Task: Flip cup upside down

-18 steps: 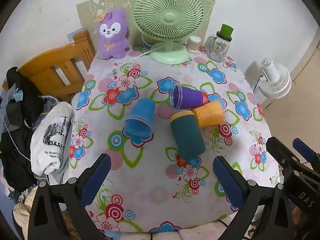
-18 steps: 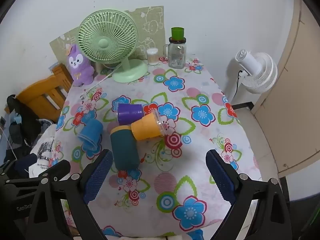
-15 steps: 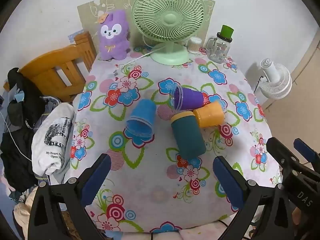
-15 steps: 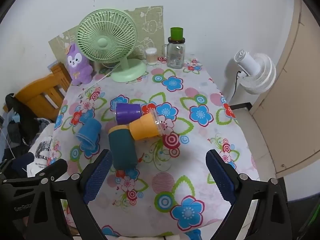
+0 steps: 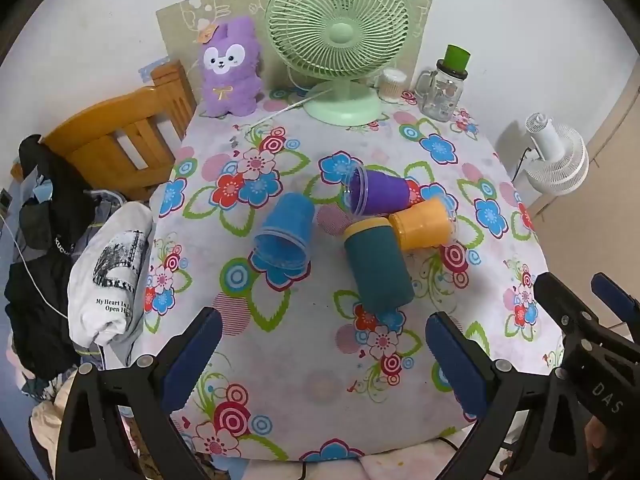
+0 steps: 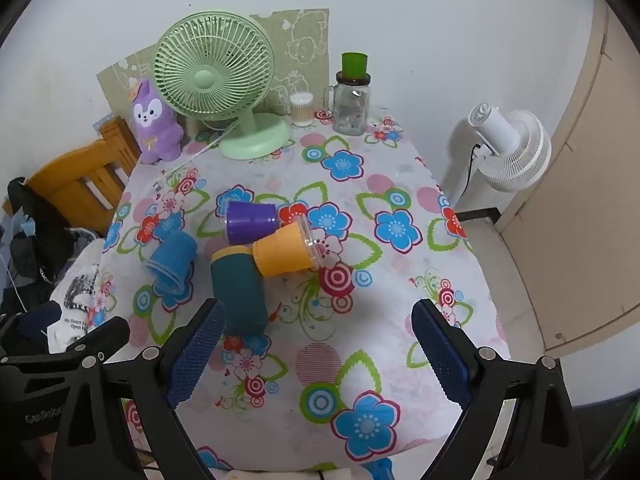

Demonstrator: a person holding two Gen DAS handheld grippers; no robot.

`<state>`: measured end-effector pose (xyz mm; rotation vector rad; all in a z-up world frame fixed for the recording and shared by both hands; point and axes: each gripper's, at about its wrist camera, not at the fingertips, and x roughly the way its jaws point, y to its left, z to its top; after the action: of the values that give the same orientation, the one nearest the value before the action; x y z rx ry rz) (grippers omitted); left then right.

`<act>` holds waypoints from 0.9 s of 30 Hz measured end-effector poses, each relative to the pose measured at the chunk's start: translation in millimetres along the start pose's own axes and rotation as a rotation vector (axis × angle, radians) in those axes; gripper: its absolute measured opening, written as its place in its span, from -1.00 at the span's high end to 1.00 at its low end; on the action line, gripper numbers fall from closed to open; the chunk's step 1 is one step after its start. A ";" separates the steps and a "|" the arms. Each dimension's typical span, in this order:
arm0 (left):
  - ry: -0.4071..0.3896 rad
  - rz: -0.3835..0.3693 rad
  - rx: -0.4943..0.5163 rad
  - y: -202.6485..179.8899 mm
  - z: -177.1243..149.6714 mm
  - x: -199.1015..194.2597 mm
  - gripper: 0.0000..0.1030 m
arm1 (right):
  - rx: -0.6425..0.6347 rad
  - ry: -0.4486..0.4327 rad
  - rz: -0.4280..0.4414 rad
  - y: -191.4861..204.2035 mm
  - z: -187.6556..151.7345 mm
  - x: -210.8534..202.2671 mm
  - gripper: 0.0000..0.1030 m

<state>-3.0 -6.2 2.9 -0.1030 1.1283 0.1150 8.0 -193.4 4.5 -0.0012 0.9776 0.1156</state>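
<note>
Your left gripper (image 5: 322, 354) and right gripper (image 6: 316, 354) both hover with fingers spread wide and empty, short of the cups. On the desk (image 5: 400, 392) four cups lie on their sides: blue (image 5: 285, 234), teal (image 5: 378, 266), orange (image 5: 422, 224), purple (image 5: 378, 192); the last three touch. Step: approach. Next, probably close on one cup's wall, lift it, and set it rim-down.

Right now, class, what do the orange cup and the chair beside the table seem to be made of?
Orange cup: probably plastic, matte body with a clear, see-through rim. Chair: seemingly varnished wood, honey-coloured slats with a slight sheen.
</note>
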 end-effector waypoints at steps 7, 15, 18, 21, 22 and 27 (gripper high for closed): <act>-0.007 0.004 0.006 -2.2 2.3 -0.4 -0.98 | -0.006 -0.008 -0.004 0.2 -0.1 0.1 -0.86; -0.006 0.005 0.008 -1.0 2.4 -0.6 -0.98 | -0.011 -0.009 -0.008 0.2 0.7 -0.6 -0.86; -0.007 0.006 0.008 -0.3 2.3 -0.5 -0.98 | -0.008 -0.008 -0.003 -0.7 0.7 -1.0 -0.86; -0.007 0.006 0.007 0.1 2.6 -0.4 -0.98 | -0.009 -0.004 -0.002 0.4 1.3 -0.7 -0.86; -0.006 0.007 0.007 0.0 2.7 -0.4 -0.98 | -0.010 -0.003 -0.002 0.9 1.4 -0.7 -0.86; -0.007 0.007 0.009 -0.2 3.1 -0.5 -0.98 | -0.011 0.001 0.000 0.7 1.2 0.5 -0.86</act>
<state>-0.4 -6.0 4.7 -0.0906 1.1226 0.1161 9.2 -192.6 4.8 -0.0113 0.9776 0.1207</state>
